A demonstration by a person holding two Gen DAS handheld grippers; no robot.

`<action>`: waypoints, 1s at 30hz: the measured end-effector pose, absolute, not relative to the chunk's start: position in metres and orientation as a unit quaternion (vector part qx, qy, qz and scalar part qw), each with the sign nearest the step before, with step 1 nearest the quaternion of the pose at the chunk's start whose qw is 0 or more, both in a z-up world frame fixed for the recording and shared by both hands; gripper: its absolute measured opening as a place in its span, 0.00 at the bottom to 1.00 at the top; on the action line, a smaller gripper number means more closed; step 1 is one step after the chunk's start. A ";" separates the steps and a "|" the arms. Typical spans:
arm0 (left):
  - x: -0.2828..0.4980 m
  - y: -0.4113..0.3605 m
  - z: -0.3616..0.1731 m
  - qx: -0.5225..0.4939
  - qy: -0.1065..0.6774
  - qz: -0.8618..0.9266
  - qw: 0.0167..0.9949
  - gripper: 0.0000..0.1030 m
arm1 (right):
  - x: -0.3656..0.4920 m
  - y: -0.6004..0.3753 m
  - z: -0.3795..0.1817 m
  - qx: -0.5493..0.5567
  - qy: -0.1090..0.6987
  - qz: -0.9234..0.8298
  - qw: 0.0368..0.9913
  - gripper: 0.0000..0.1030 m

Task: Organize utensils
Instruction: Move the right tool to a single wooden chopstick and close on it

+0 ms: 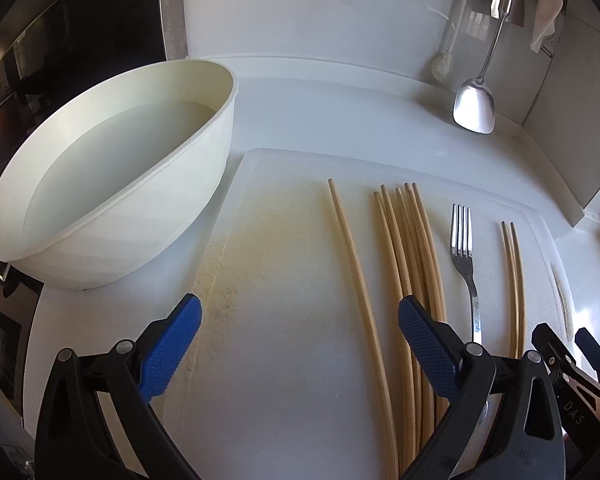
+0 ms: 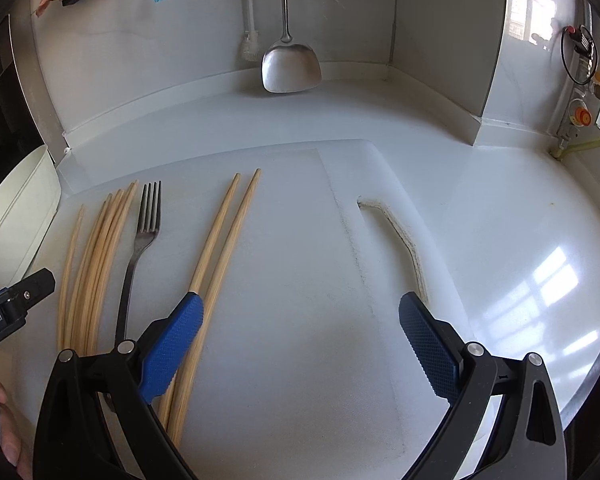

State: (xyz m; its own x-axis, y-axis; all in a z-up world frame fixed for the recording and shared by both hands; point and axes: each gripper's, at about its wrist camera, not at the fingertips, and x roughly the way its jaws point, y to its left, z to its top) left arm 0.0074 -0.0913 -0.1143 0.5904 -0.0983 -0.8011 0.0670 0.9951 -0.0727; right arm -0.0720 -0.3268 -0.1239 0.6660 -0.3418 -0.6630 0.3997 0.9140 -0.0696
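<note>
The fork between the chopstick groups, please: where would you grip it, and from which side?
Grip the fork at its narrow neck just below the tines, coming straight down from above with the jaws across the handle. It lies flat on the cutting board, with a bare gap to the chopstick bundle and the chopstick pair for the jaws.

Tan chopsticks (image 1: pixel 404 264); silver fork (image 1: pixel 462 248) — white cutting board (image 1: pixel 284 264); cream bowl (image 1: pixel 112 176).

Readable markings:
- "DAS", white letters on the right gripper (image 1: pixel 580 364), lower right of the left wrist view.
- "Robot.AI", partly cut off, on the left gripper (image 2: pixel 8 304), left edge of the right wrist view.
</note>
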 end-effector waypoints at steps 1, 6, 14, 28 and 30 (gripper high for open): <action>0.009 -0.091 -0.116 -0.018 0.450 -0.044 0.892 0.94 | -0.071 -0.326 -0.125 0.039 0.356 -0.205 0.911 0.91; 0.015 -0.090 -0.123 -0.024 0.458 -0.033 0.888 0.94 | -0.068 -0.322 -0.129 0.036 0.361 -0.209 0.908 0.91; 0.019 -0.092 -0.132 -0.024 0.463 -0.025 0.885 0.94 | -0.064 -0.313 -0.131 0.007 0.361 -0.218 0.907 0.91; 0.011 -0.103 -0.135 0.000 0.463 -0.017 0.886 0.94 | -0.069 -0.313 -0.134 0.003 0.359 -0.211 0.909 0.90; 0.012 -0.105 -0.135 -0.001 0.462 -0.011 0.887 0.95 | -0.069 -0.314 -0.135 0.009 0.357 -0.209 0.910 0.90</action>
State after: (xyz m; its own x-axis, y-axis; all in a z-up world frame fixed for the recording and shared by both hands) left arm 0.0117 -0.1048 -0.1353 0.5722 -0.0208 -0.8198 0.0196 0.9997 -0.0117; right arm -0.0689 -0.3143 -0.1350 0.6575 -0.3749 -0.6536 0.3872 0.9122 -0.1337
